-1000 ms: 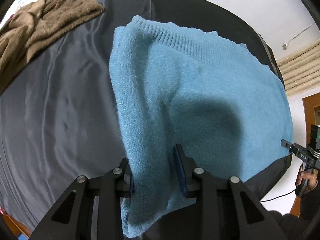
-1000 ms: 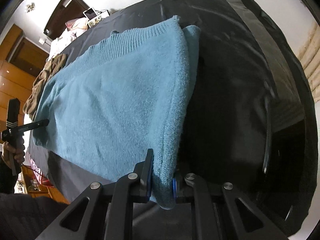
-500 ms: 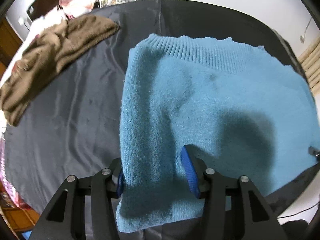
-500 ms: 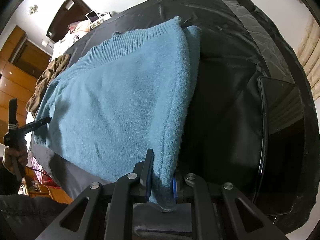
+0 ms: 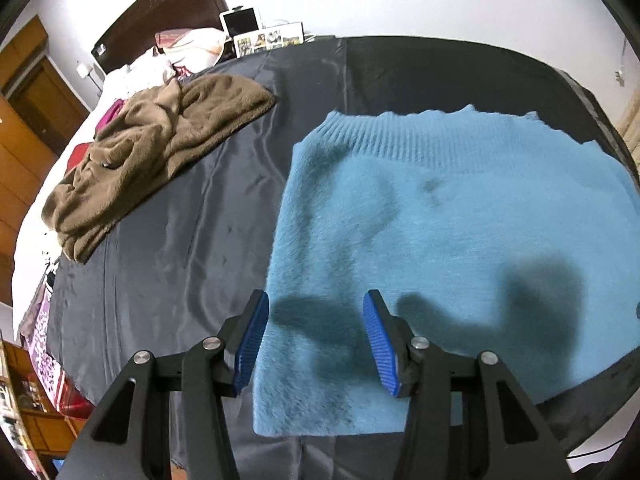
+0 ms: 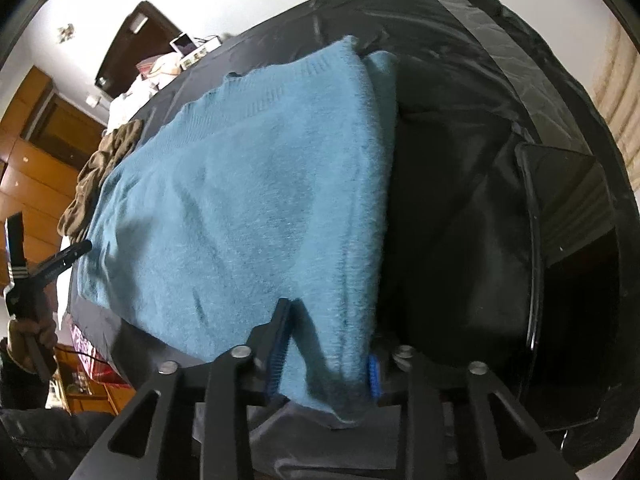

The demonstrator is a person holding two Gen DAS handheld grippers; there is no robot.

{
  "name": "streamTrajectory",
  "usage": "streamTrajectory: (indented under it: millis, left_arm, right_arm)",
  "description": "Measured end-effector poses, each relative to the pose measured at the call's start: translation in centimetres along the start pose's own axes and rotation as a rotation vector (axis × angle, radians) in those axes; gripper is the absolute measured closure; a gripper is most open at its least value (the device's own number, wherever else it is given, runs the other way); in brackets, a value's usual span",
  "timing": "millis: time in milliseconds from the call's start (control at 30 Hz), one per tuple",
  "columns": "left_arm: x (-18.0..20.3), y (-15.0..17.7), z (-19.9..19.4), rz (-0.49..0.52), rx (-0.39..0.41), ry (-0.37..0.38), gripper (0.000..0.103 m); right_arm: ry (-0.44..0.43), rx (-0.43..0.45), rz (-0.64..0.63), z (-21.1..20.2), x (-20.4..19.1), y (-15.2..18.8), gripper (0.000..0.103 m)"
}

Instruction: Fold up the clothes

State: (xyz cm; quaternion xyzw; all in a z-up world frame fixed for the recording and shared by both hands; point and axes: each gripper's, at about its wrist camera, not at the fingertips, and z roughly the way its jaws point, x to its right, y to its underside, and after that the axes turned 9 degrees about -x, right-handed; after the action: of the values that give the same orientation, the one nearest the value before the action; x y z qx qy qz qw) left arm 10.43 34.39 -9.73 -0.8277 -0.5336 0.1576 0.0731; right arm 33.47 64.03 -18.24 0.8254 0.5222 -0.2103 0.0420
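Both tongs are standing unclenched: left gripper (image 5: 314, 340) is hovering released over the blue sweater's (image 5: 440, 240) 6 o'clock hem, while right gripper (image 6: 326, 354) is opening its jaws with the sweater's folded edge sagging between them, the sweater lying flat on the dark sheet (image 5: 168, 240) toward 12 o'clock

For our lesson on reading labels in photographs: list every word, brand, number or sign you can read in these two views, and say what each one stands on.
No text can be read in either view.
Row of small photo cards at the head of the bed: printed, but too small and blurred to read.
White tablet-like screen: blank.
Fuzzy blue knitted sweater: no label showing.
Crumpled brown fleece garment: no label showing.
Black handheld left gripper: markings on its body too blurred to read.
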Motion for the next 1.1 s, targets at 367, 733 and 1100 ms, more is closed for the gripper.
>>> streamTrajectory:
  millis: [367, 733, 1100]
  left_arm:
    - [2.3, 0.8, -1.7, 0.052, 0.011, 0.027, 0.047]
    - [5.7, 0.6, -1.8, 0.123, -0.002, 0.050, 0.042]
    - [10.0, 0.6, -1.9, 0.213, -0.034, 0.147, 0.038]
  right_arm:
    - [-0.012, -0.004, -0.059, 0.3, -1.2, 0.2, 0.027]
    - [-0.161, 0.030, 0.090, -0.7, 1.7, 1.5, 0.027]
    - [-0.346, 0.037, 0.228, 0.6, 2.2, 2.8, 0.027]
